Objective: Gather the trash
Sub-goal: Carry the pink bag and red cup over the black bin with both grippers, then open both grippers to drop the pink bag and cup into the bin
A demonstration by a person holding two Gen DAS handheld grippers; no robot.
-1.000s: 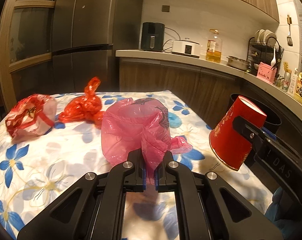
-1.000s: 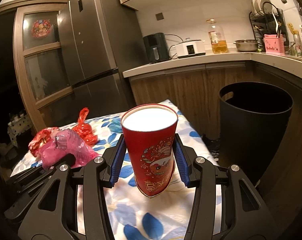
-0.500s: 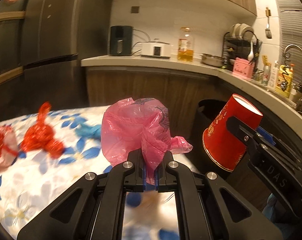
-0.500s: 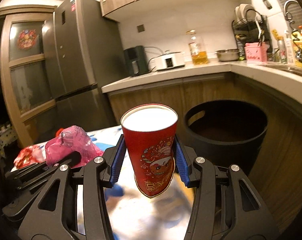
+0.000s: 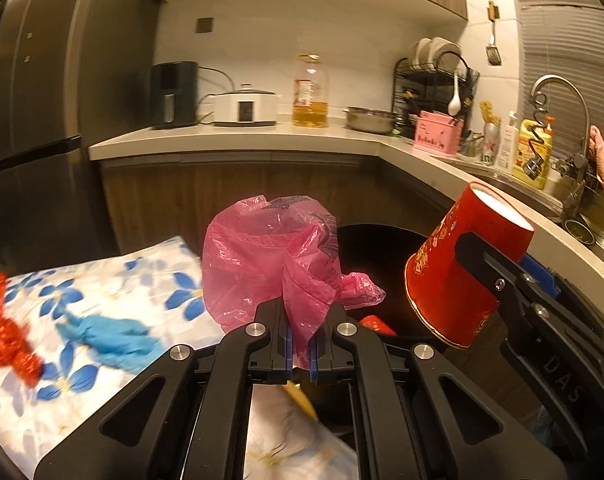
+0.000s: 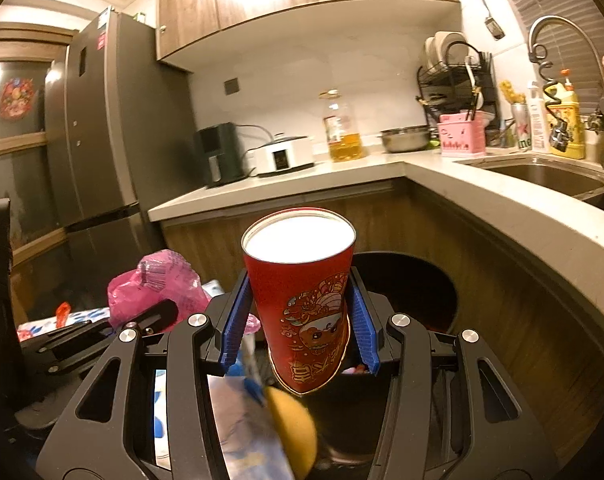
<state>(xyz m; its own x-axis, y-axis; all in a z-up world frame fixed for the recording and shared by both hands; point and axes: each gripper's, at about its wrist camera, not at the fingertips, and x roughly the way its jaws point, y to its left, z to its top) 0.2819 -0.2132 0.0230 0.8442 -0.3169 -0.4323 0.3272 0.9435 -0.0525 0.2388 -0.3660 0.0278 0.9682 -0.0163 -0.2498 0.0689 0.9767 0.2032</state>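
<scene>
My left gripper (image 5: 297, 350) is shut on the twisted neck of a pink plastic bag (image 5: 261, 256), which stands puffed up above the jaws, over the near rim of a black trash bin (image 5: 382, 240). To its right a red paper cup (image 5: 466, 268) is clamped in my right gripper. In the right wrist view the right gripper (image 6: 299, 332) is shut on the red paper cup (image 6: 302, 300), its blue pads on both sides, with the black trash bin (image 6: 418, 288) right behind and below it. The pink plastic bag (image 6: 157, 284) shows to the left.
A table with a blue-flowered cloth (image 5: 101, 288) carries a red crumpled bag (image 5: 5, 332) and a blue glove (image 5: 113, 336). A wooden L-shaped counter (image 6: 482, 200) wraps round the bin, with a sink (image 6: 550, 172), appliances and a dish rack. A tall fridge (image 6: 89, 140) stands at left.
Both grippers have swung right and risen, away from the table and over to the black bin. The pink bag and the red cup stay gripped. The table trash has slid off to the left.
</scene>
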